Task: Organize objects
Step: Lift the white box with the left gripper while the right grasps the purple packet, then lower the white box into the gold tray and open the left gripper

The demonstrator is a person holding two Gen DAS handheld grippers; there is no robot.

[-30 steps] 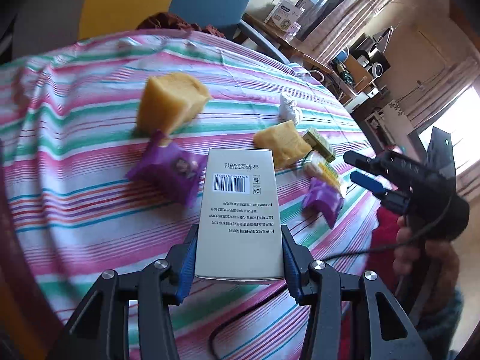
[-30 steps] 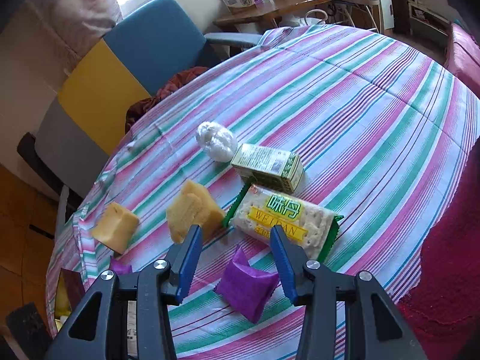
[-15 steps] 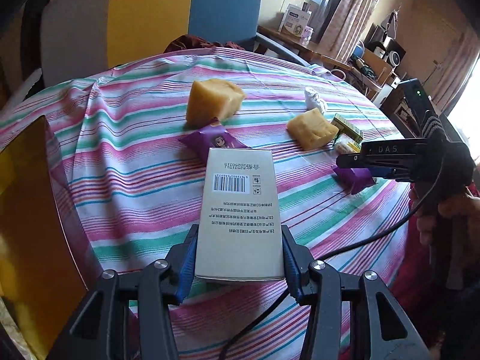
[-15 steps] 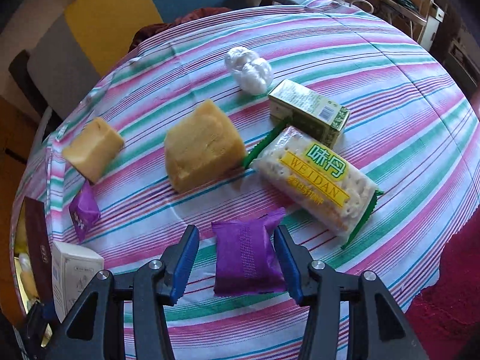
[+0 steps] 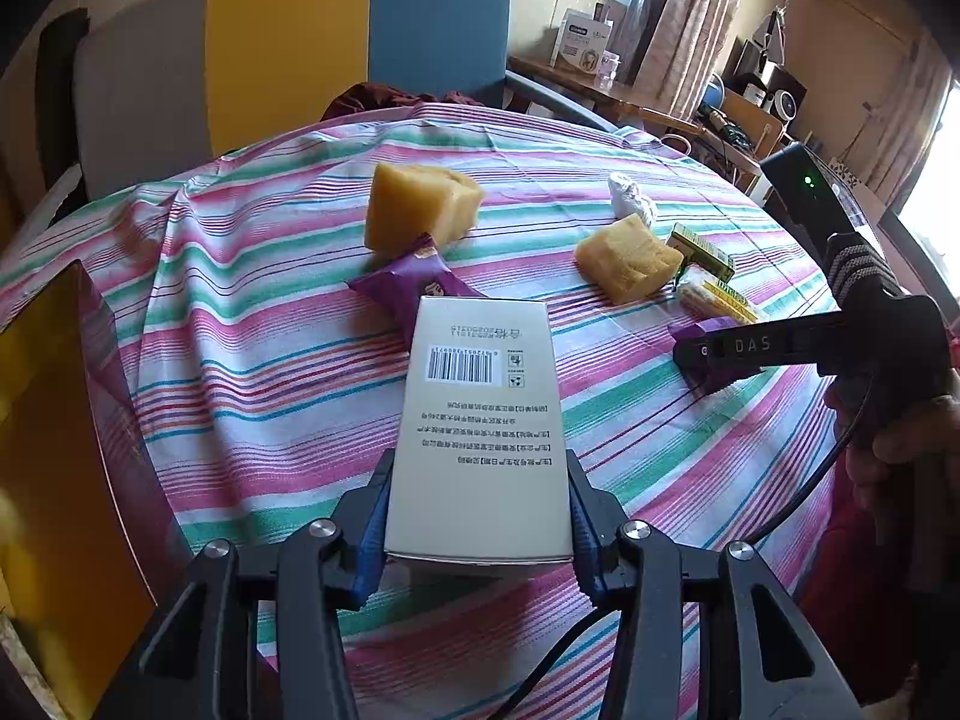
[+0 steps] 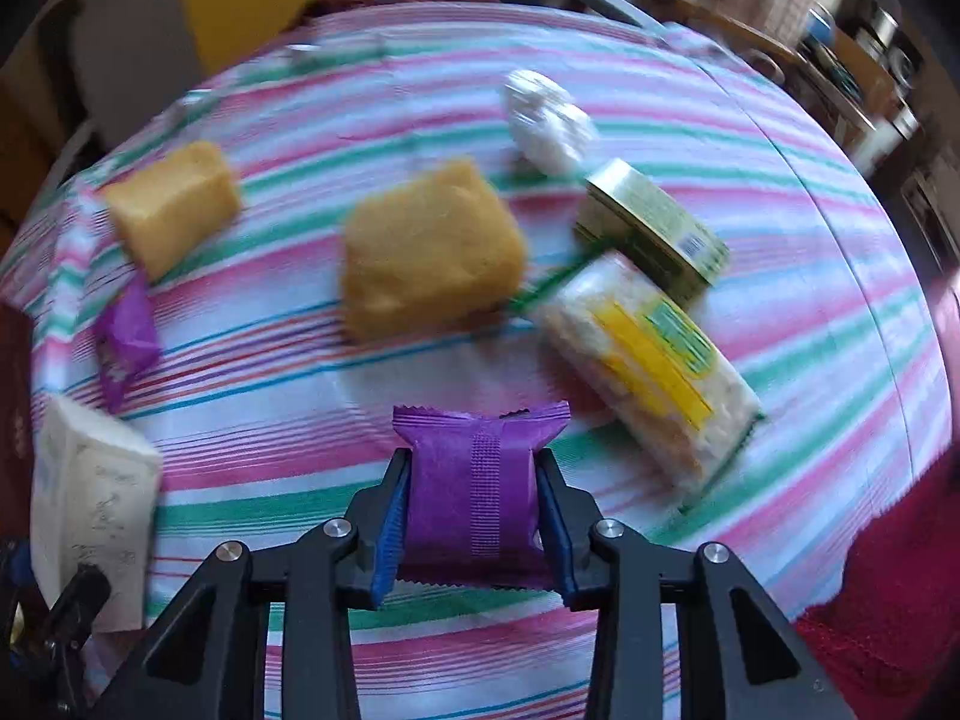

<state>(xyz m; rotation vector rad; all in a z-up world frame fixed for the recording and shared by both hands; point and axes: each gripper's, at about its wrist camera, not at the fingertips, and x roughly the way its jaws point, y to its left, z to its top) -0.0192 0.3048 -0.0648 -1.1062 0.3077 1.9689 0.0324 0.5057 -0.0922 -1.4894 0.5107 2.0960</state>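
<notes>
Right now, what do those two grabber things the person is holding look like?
Each gripper is black plastic with angular, cut-out arms, silver round bolts and blue ridged pads inside the fingers. The left gripper and the right gripper match. Seen from the side, the right one shows white letters "DAS", a black box with a green light behind it, a grey-and-black striped wrap, and a black cable trailing down.

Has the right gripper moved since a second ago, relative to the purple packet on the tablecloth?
Yes. The right gripper has come forward over the purple packet, which earlier lay ahead of its fingers; now it sits between them as they are closing.
</notes>
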